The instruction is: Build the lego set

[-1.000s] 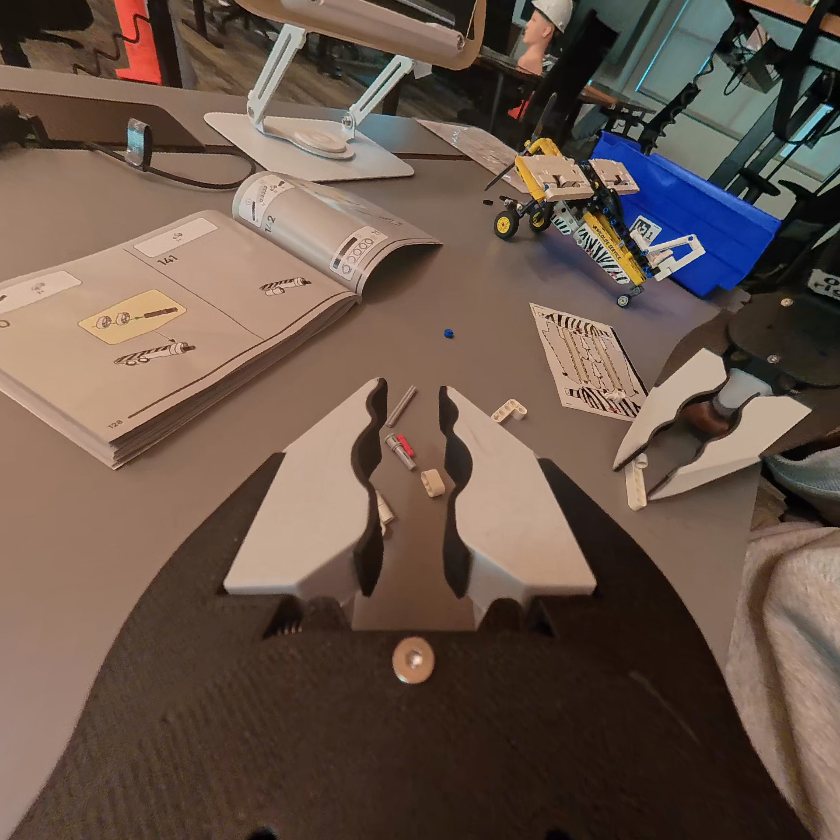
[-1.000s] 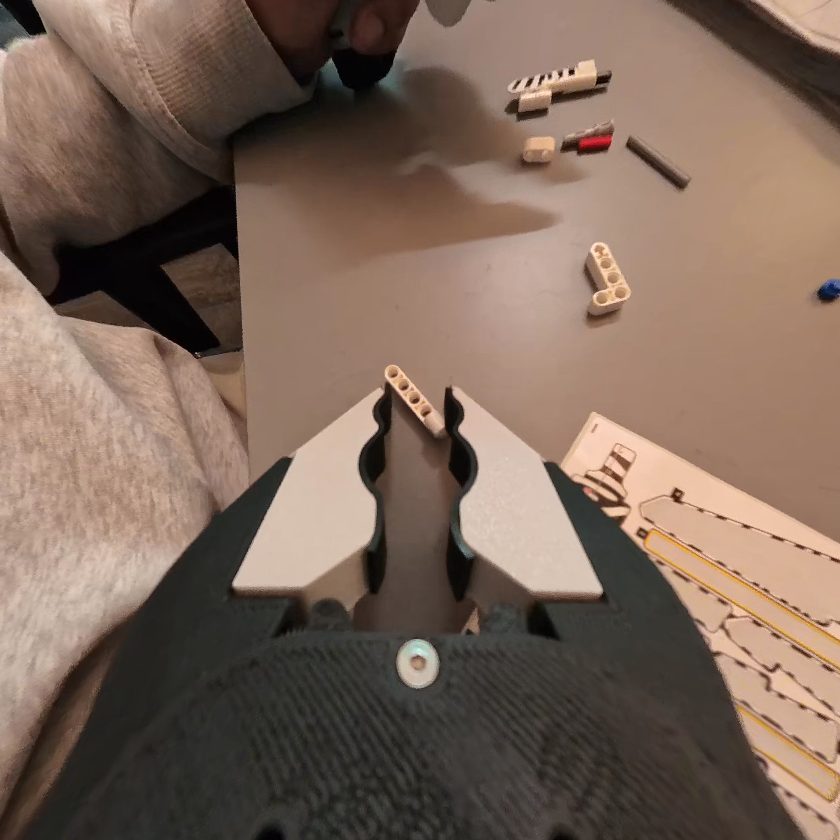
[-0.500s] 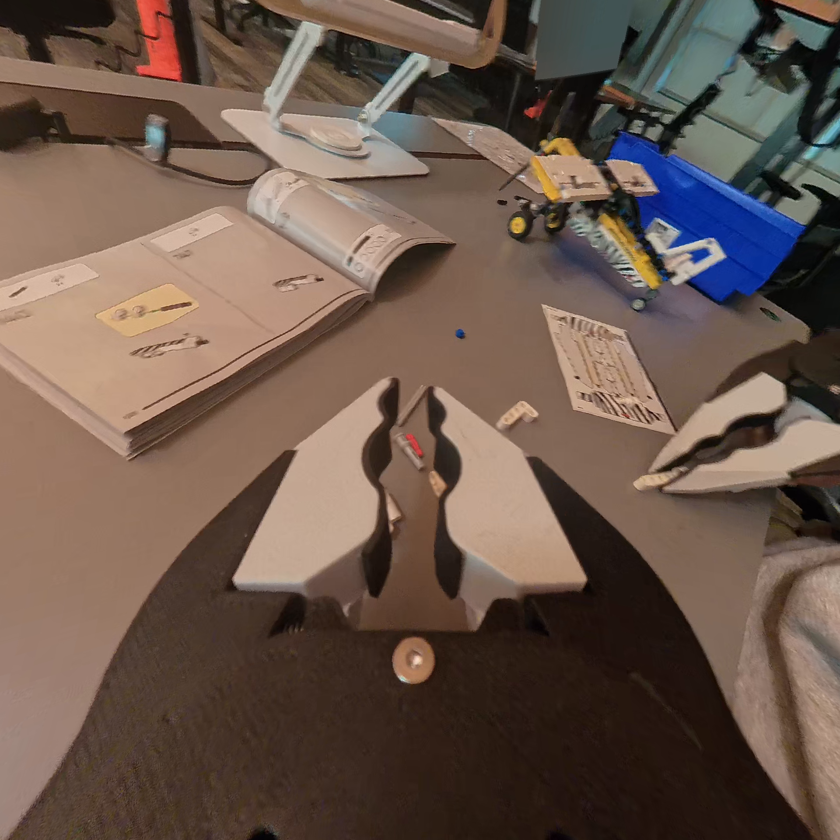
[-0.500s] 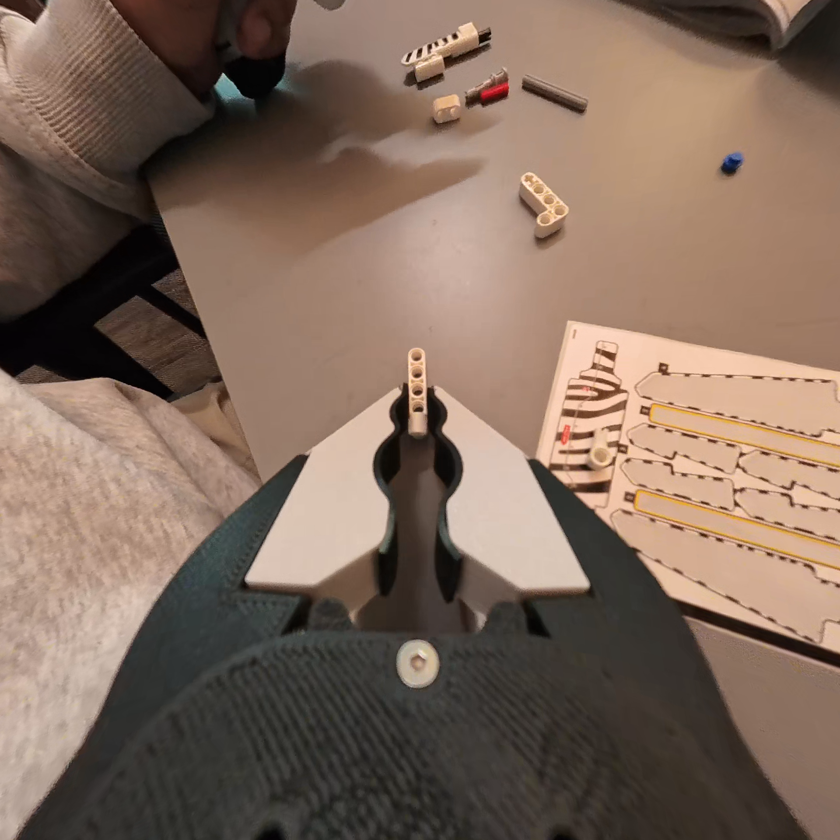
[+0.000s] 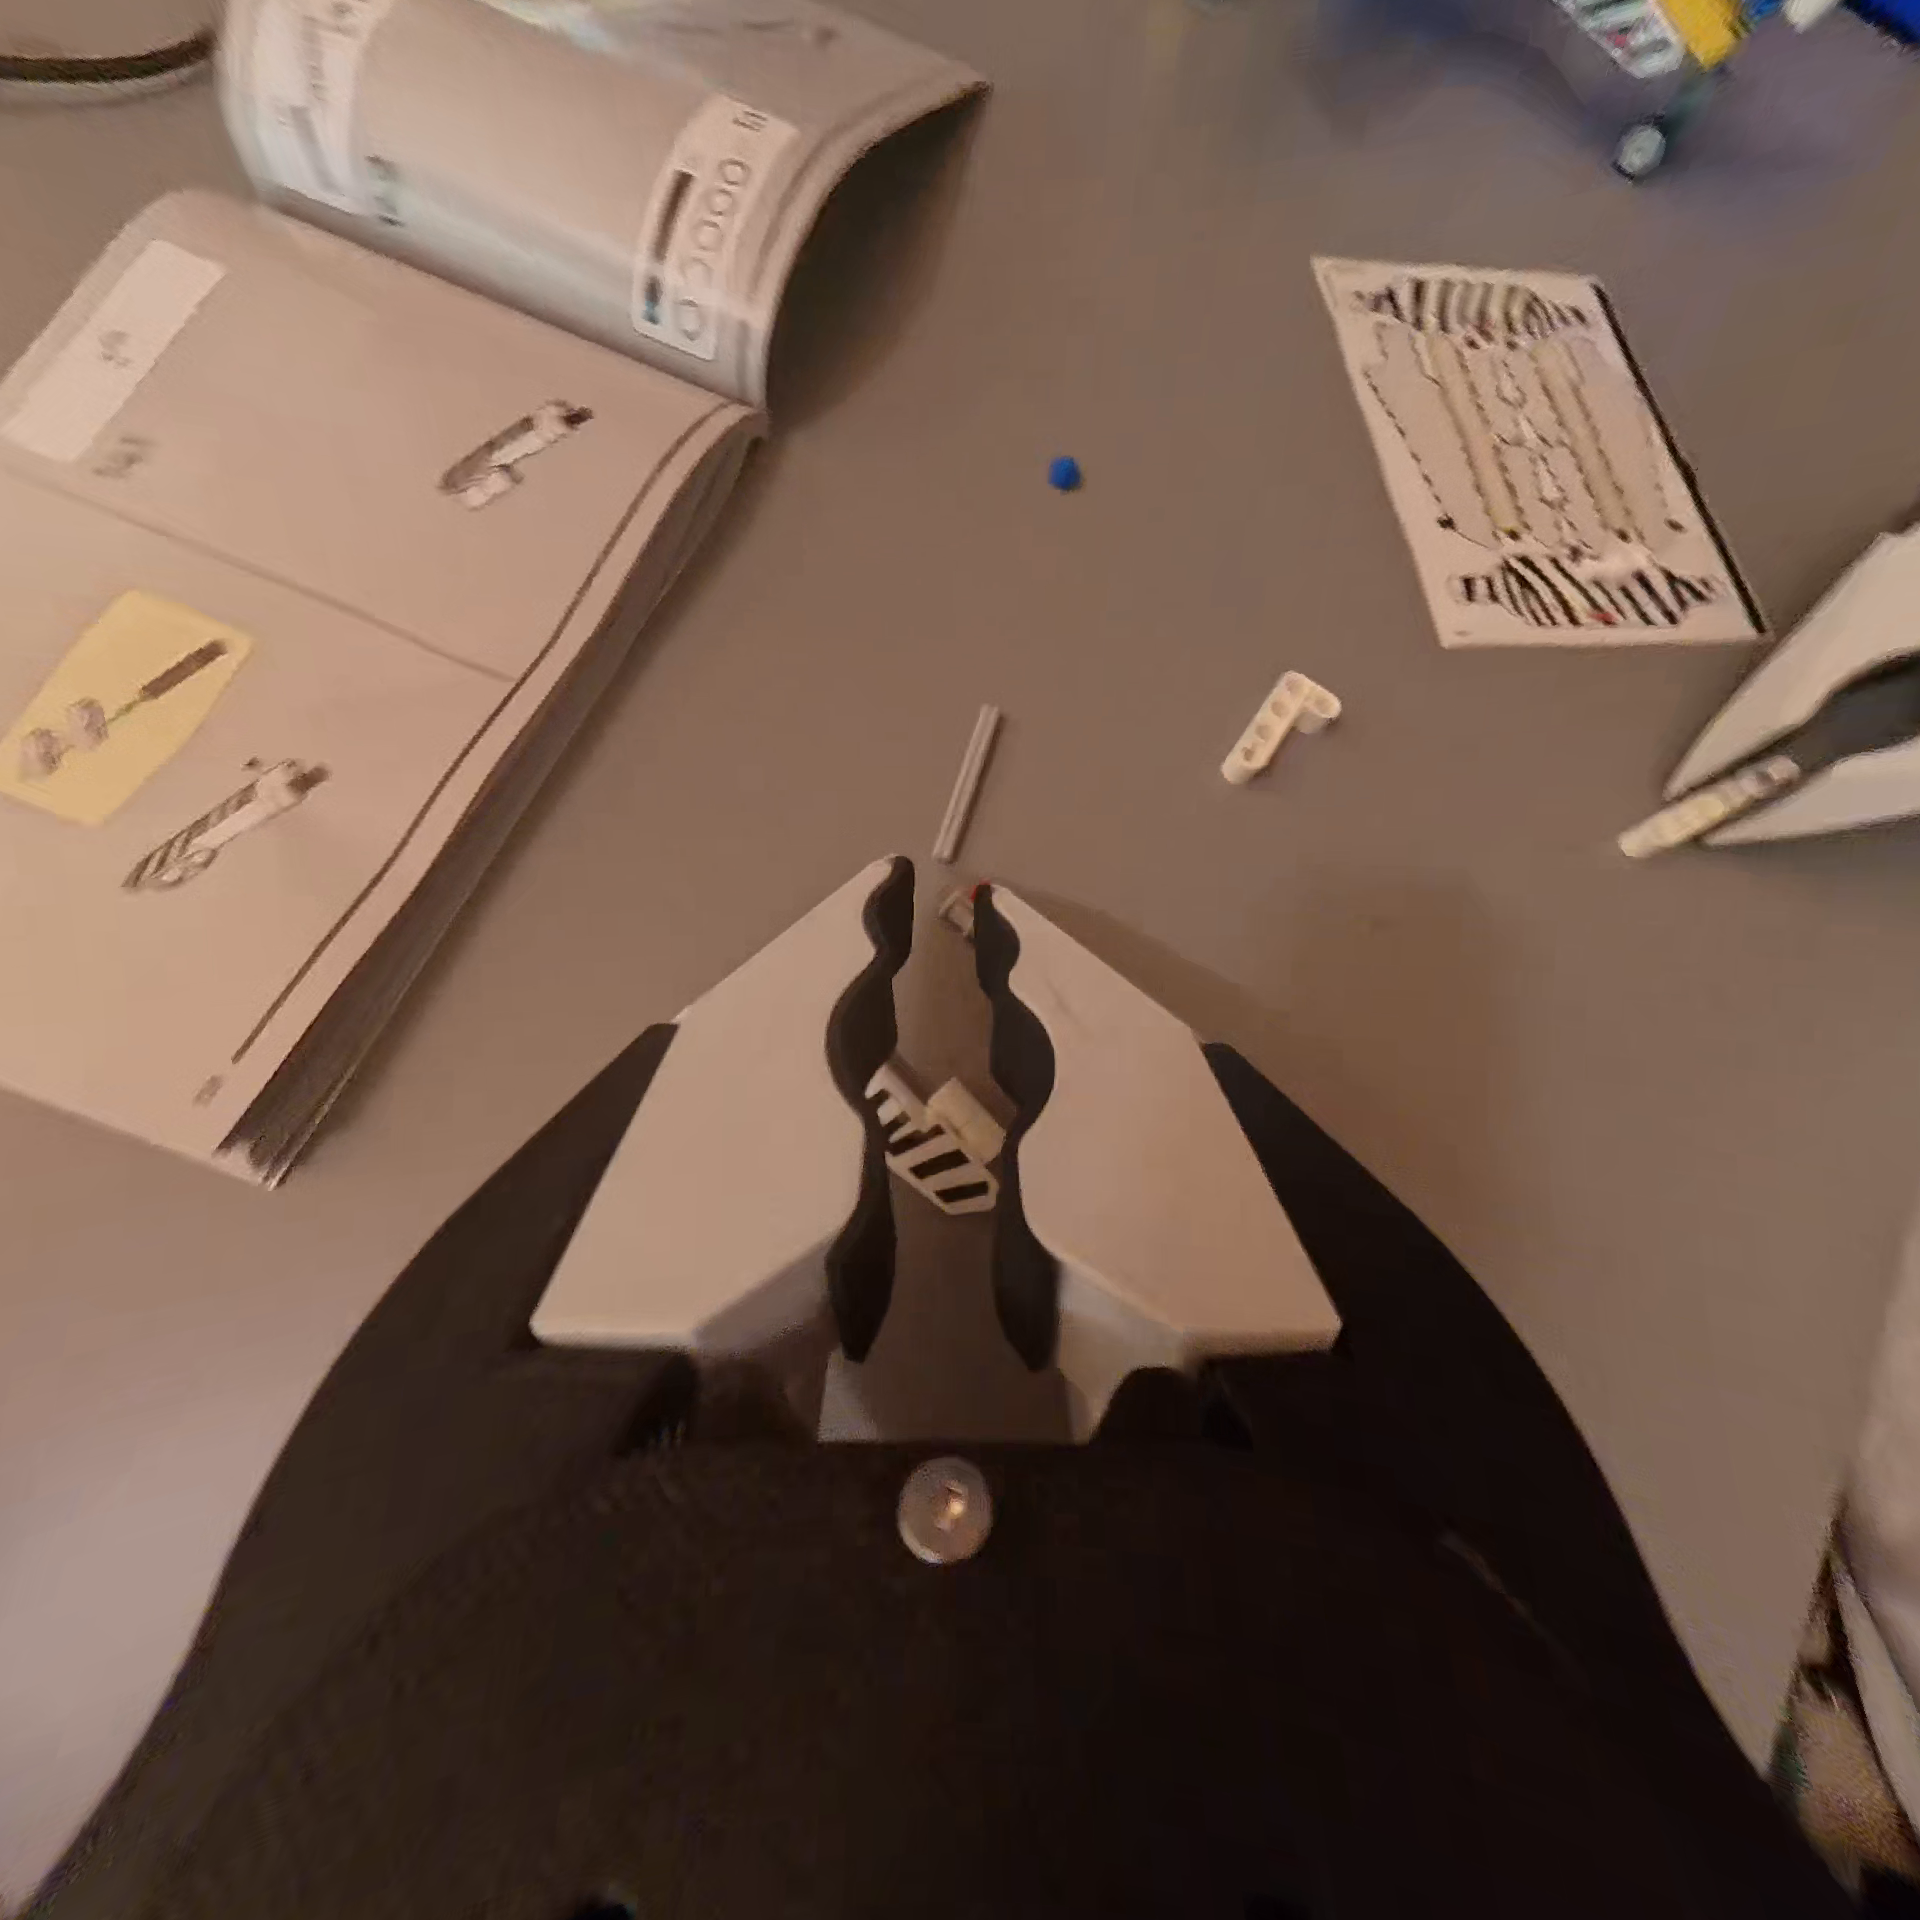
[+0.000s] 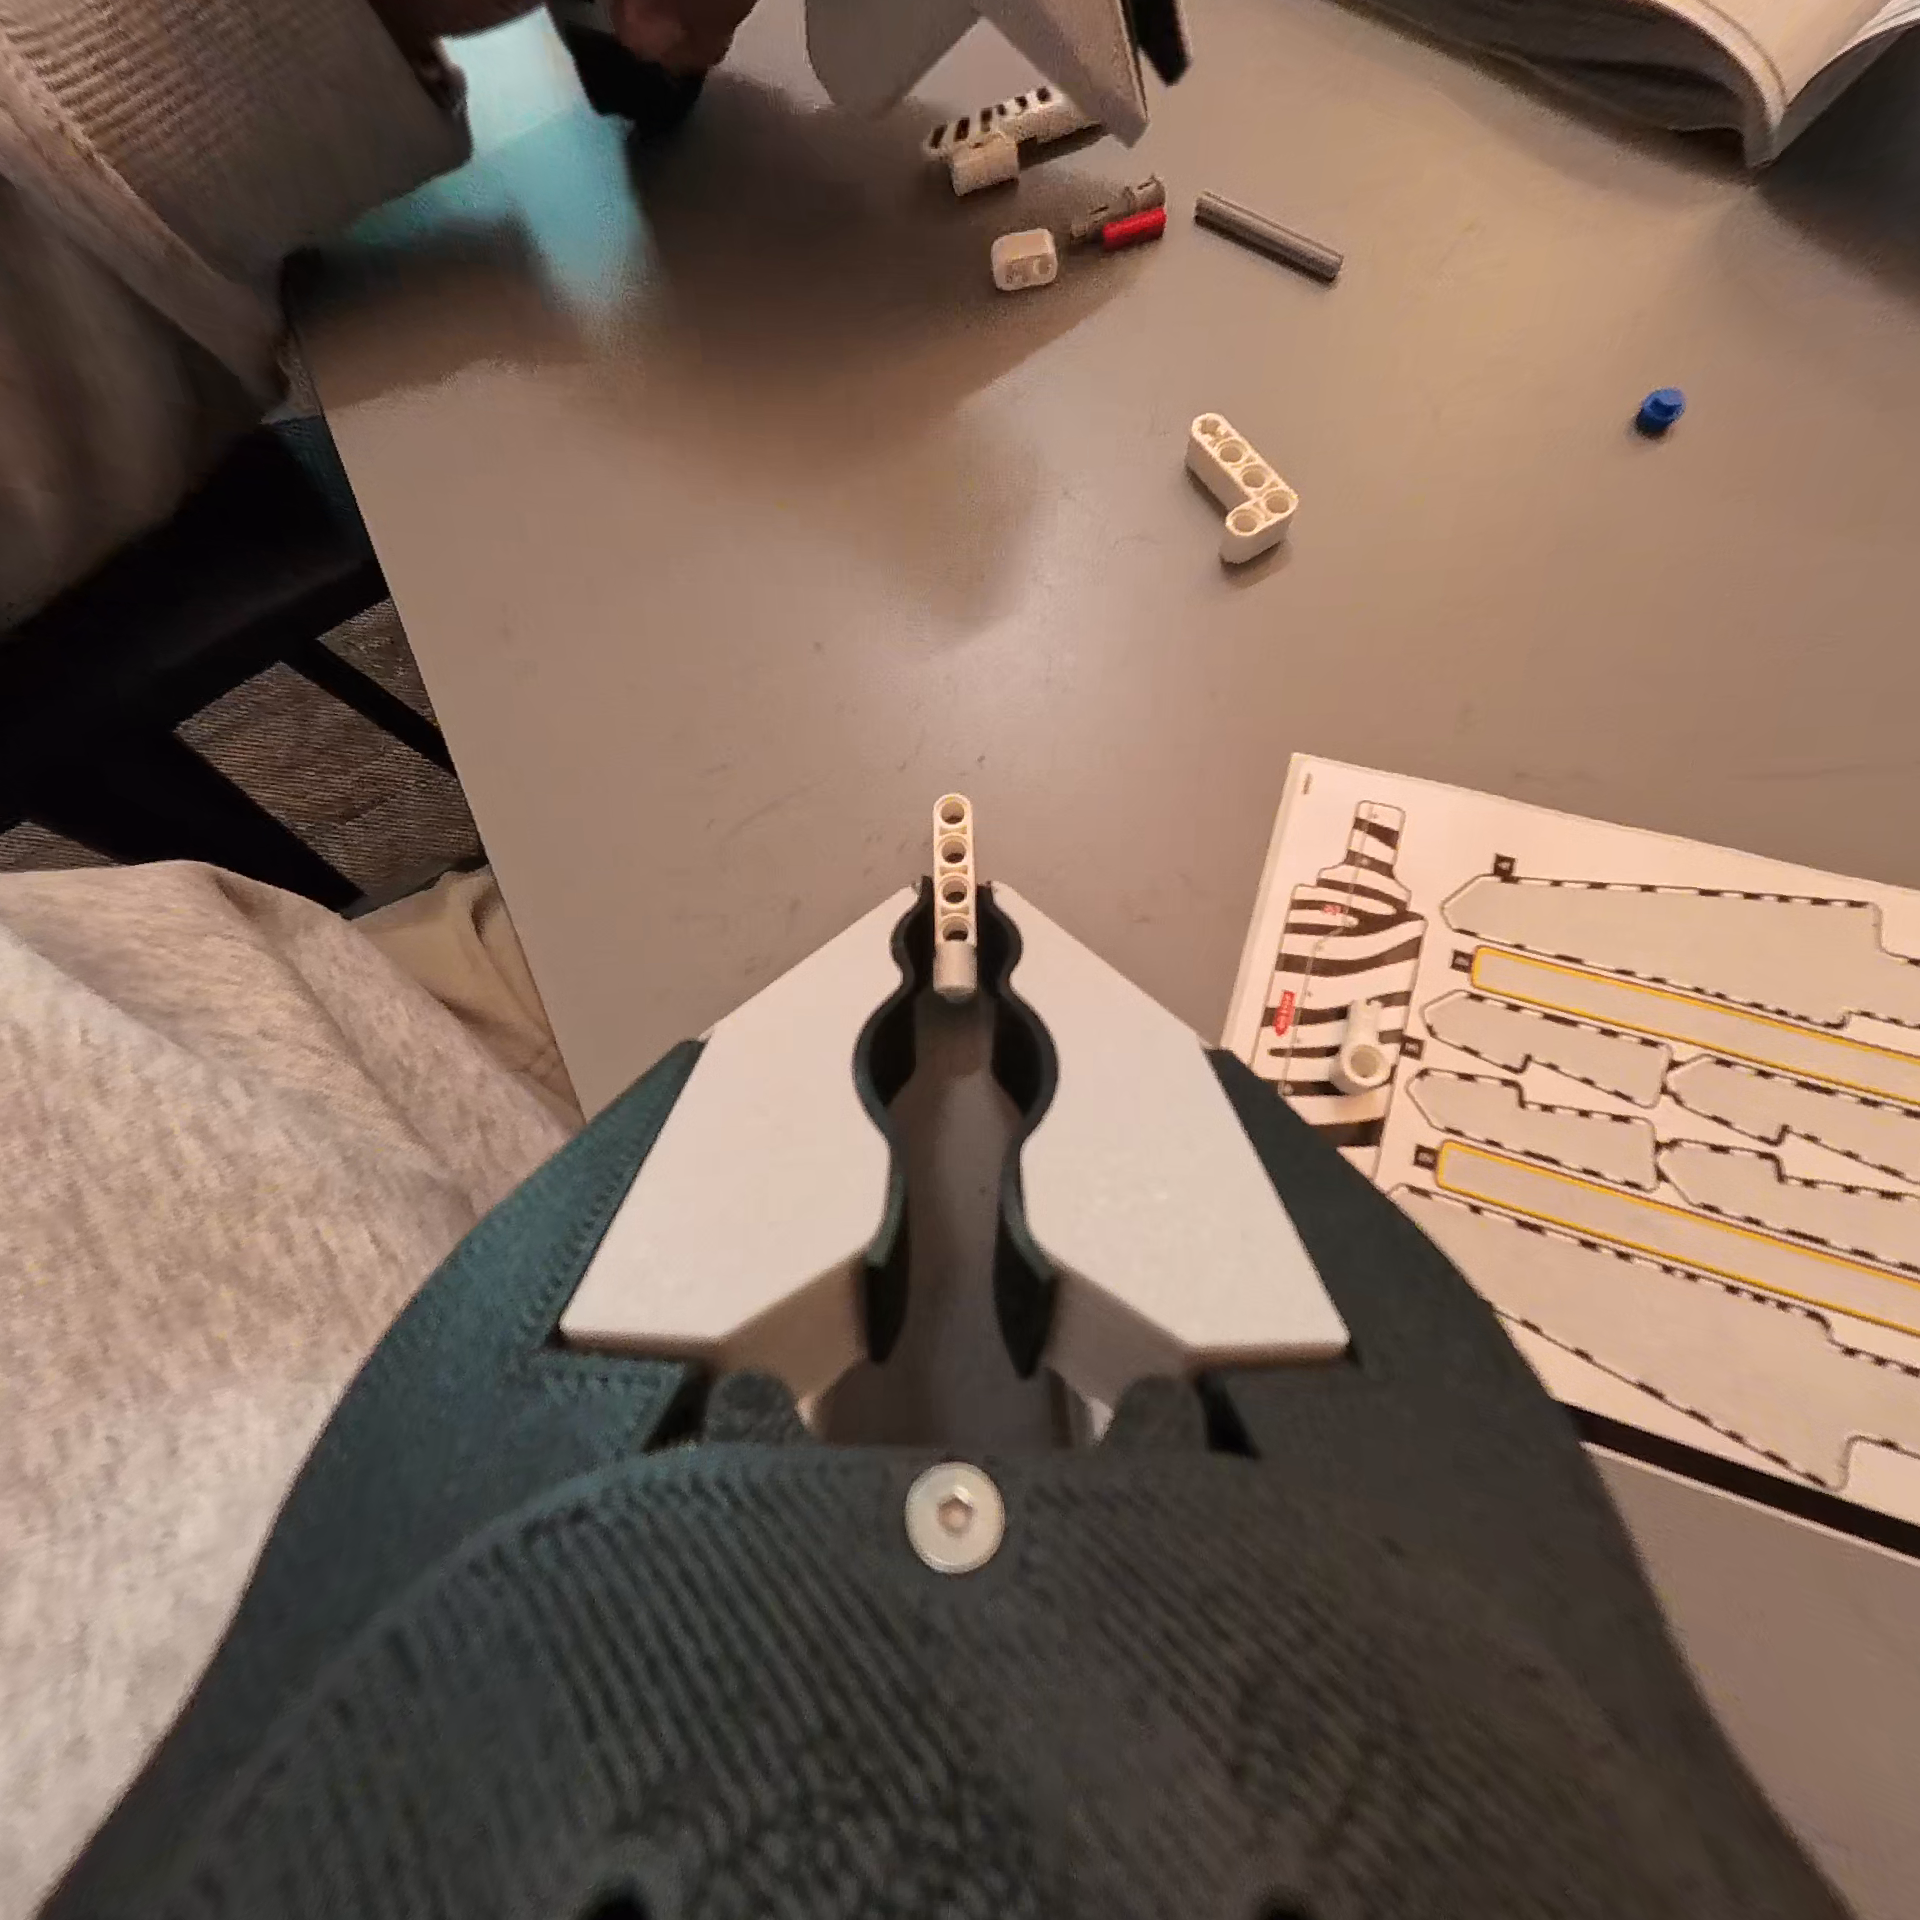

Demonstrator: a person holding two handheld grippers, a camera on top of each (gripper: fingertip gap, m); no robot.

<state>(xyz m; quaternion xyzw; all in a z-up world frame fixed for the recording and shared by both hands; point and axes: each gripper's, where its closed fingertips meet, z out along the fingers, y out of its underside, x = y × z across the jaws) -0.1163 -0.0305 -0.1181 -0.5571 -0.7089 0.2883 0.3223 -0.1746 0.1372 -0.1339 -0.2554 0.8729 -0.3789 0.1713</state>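
Note:
My left gripper (image 5: pixel 943 881) hovers low over the grey table, jaws narrowly open. A white zebra-striped lego piece (image 5: pixel 935 1143) lies between its fingers; in the right wrist view that piece (image 6: pixel 997 135) rests on the table under the left fingers (image 6: pixel 987 52). My right gripper (image 6: pixel 954 888) is shut on a thin white holed beam (image 6: pixel 954 831) that sticks out past the tips above the table; it also shows in the left wrist view (image 5: pixel 1704 816). Loose on the table are an L-shaped white beam (image 6: pixel 1242 483), a grey axle (image 6: pixel 1268 237), a red-and-grey pin (image 6: pixel 1122 223) and a small white connector (image 6: pixel 1025 257).
An open instruction booklet (image 5: pixel 312 520) lies to the left. A sticker sheet (image 6: pixel 1610 1091) with a small white part (image 6: pixel 1361 1060) on it lies to the right. A blue pin (image 5: pixel 1064 473) sits mid-table. The table's near edge and a person's sleeve (image 6: pixel 208 156) are on the left. The gap from one gripper's tips to the other's is roughly 20 cm. Between my left fingertips and the grey axle (image 6: pixel 1268 237) there is roughly 4 cm. My left wrist view (image 5: pixel 975 777) looks at it from another angle.
My left gripper narrowed its jaws, tilted down and moved forward over the striped piece. My right gripper closed on the white beam, lifted it and straightened it.

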